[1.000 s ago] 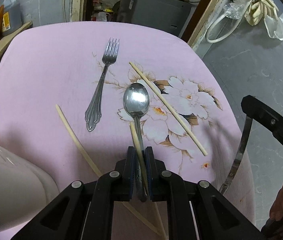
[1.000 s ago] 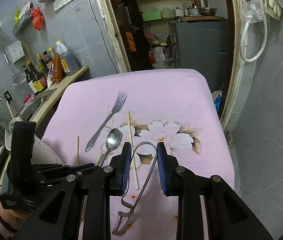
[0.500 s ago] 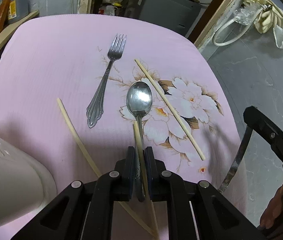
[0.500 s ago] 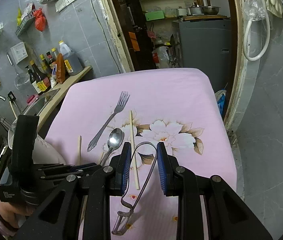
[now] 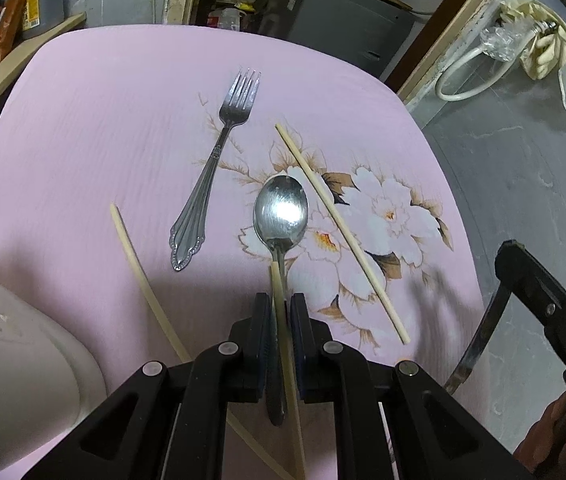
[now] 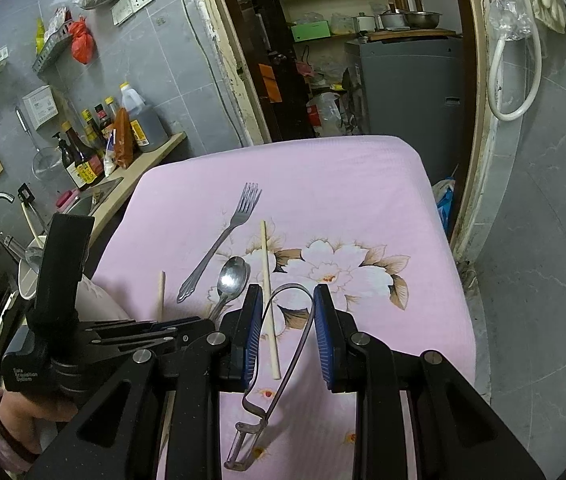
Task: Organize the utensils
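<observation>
steel spoon (image 5: pixel 281 216) lies on the pink floral cloth (image 5: pixel 103 128), handle and a chopstick (image 5: pixel 283 320) pinched in the left gripper (image 5: pixel 281 312). right of the spoon, the right gripper (image 6: pixel 287 320) clasps a wire peeler (image 6: pixel 279 368), jaws narrow. fork (image 5: pixel 219 160) lies left of the spoon.

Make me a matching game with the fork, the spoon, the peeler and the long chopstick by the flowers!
Things:
1. fork
2. spoon
3. peeler
4. long chopstick

Places:
A. gripped in the right tongs
B. handle pinched in the left tongs
C. lying free on the pink cloth, left of the spoon
D. lying across the printed flowers

Pairs: 1-C, 2-B, 3-A, 4-D
</observation>
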Tool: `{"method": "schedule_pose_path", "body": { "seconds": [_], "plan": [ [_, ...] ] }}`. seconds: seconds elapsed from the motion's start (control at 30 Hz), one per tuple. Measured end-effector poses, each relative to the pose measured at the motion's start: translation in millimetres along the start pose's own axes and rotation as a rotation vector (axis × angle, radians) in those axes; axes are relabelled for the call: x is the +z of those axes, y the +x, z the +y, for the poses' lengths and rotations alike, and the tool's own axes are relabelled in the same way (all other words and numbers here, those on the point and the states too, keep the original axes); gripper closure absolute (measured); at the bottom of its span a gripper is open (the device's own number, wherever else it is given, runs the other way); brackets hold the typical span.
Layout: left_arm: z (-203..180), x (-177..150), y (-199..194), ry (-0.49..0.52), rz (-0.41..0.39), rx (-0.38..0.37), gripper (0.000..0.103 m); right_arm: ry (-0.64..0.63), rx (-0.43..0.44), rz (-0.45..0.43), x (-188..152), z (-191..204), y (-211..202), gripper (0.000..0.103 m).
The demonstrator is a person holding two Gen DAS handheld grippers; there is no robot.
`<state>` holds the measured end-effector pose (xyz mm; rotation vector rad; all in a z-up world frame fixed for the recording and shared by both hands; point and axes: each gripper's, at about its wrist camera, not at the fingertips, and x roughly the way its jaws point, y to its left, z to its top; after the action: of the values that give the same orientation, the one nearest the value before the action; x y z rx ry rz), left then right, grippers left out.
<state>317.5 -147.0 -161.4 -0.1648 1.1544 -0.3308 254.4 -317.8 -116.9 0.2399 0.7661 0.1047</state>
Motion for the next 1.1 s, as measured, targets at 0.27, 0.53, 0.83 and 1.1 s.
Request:
{"method": "schedule_pose_path", "body": {
  "seconds": [0.27,0.53,0.83,1.1],
  "plan": [
    [0,3,1,-0.011,-0.006,0.002,0.093,0.003,0.001,0.003,-1,1,0,0.080],
    [-5,3,-1,0.037,-0.032,0.028,0.096,0.005,0.001,0.003,-1,1,1,0.080],
    [-1,12,2,0.036,0.030,0.027,0.096,0.004,0.000,0.002,-1,1,1,0.080],
    [-5,7,-9,0.059,-0.022,0.005,0.098,0.007,-0.003,-0.022,-3,-1,-2,0.080]
  ]
}}
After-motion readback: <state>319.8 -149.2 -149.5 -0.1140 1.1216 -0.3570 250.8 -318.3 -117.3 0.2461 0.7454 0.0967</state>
